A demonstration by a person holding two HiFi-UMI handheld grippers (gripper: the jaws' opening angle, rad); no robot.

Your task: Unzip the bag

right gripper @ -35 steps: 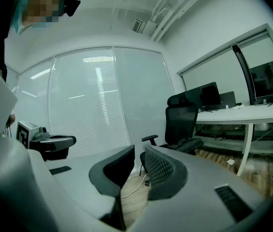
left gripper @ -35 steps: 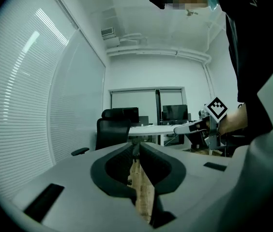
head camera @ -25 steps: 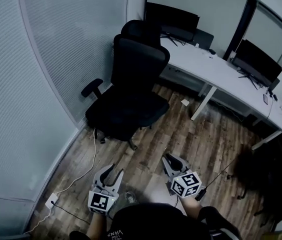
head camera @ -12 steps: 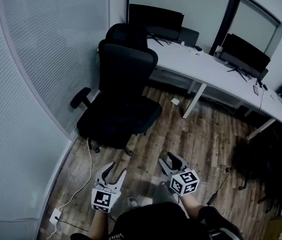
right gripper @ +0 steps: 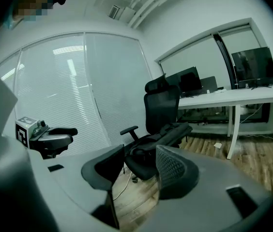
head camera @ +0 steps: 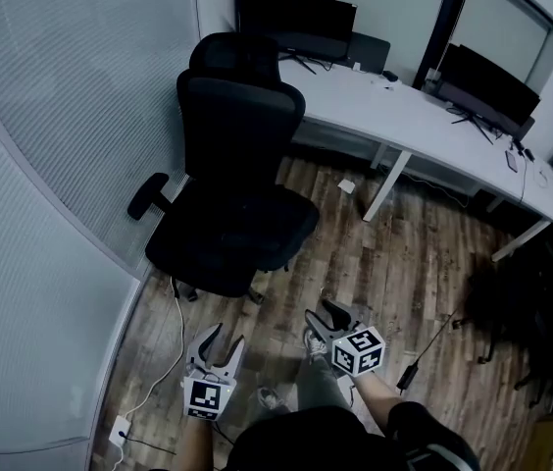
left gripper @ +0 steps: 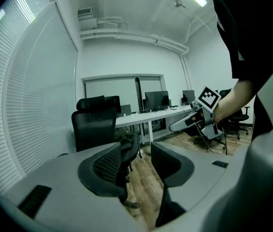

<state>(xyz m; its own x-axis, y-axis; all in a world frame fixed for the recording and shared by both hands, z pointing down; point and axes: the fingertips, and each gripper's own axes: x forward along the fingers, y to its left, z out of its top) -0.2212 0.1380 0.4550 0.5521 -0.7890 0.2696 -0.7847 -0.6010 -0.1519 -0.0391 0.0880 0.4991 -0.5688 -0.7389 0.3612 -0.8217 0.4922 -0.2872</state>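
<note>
A black bag lies across the seat of the black office chair; part of it shows past my left jaw as the bag. In the head view it blends into the dark seat. My left gripper and right gripper hang low over the wood floor, short of the chair, both pointing at it. Left gripper is open and right gripper is open wide. Both pairs of jaws have just been opening, and nothing is between them.
A long white desk with dark monitors runs along the back right. Blinds cover the glass wall on the left. A white cable trails to a floor socket. Dark chairs and gear stand at the right.
Both grippers have sunk and moved toward the chair. The right jaws went from nearly shut to wide, and the left jaws spread further. The head view has shifted, bringing the chair nearer the centre.
</note>
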